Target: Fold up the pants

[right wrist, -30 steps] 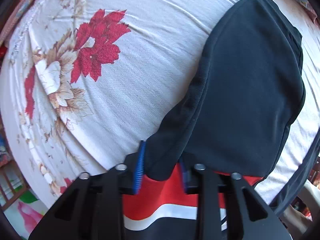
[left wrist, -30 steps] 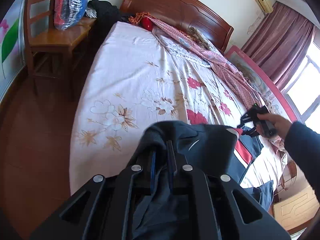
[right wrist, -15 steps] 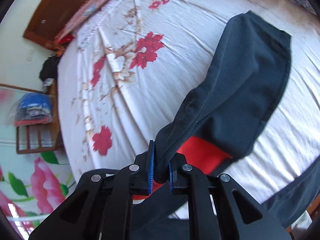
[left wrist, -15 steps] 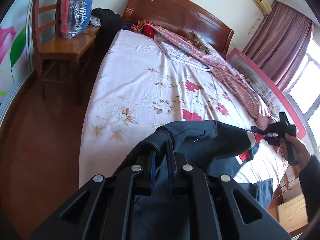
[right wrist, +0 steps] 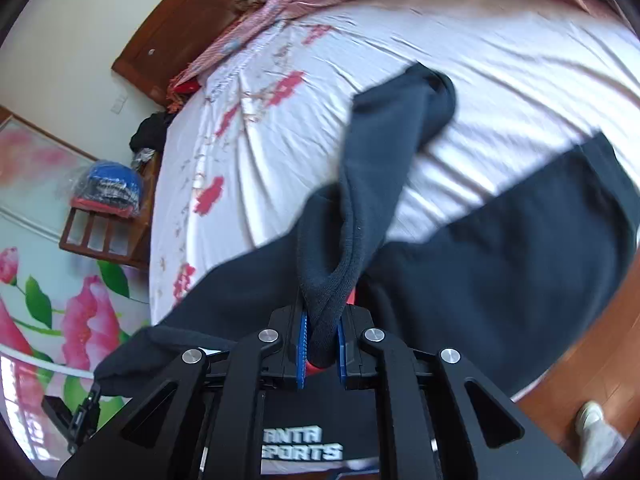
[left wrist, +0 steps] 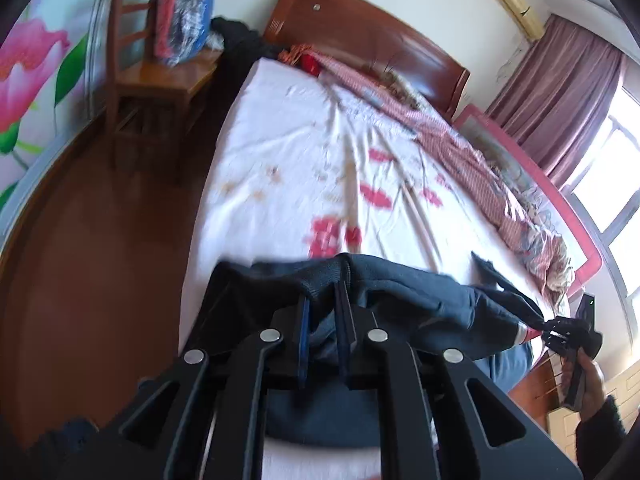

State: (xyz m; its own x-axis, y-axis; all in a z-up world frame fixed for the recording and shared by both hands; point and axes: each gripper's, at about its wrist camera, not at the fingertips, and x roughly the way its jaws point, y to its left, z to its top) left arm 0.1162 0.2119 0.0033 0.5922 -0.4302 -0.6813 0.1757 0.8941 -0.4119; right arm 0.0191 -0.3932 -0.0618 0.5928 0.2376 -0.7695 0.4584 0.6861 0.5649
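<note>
Dark navy pants [left wrist: 404,292] with red and white trim hang stretched between my two grippers over the foot of the bed. My left gripper [left wrist: 323,308] is shut on one end of the waistband. My right gripper [right wrist: 322,334] is shut on the other end, and it shows at the right edge of the left wrist view [left wrist: 560,330]. In the right wrist view the pants [right wrist: 500,256] drape across the flowered sheet [right wrist: 280,120], with one leg end [right wrist: 416,96] lying further up the bed. My left gripper shows at the lower left of that view [right wrist: 90,404].
The bed's wooden headboard [left wrist: 360,32] is at the far end, with a pink checked quilt [left wrist: 460,152] along the right side. A wooden chair [left wrist: 160,76] with bagged clothes stands left of the bed. Brown floor [left wrist: 100,240] runs along the left.
Both grippers have lifted and pulled apart, drawing the pants taut and back toward the foot of the bed. The folded leg now trails further from the right gripper.
</note>
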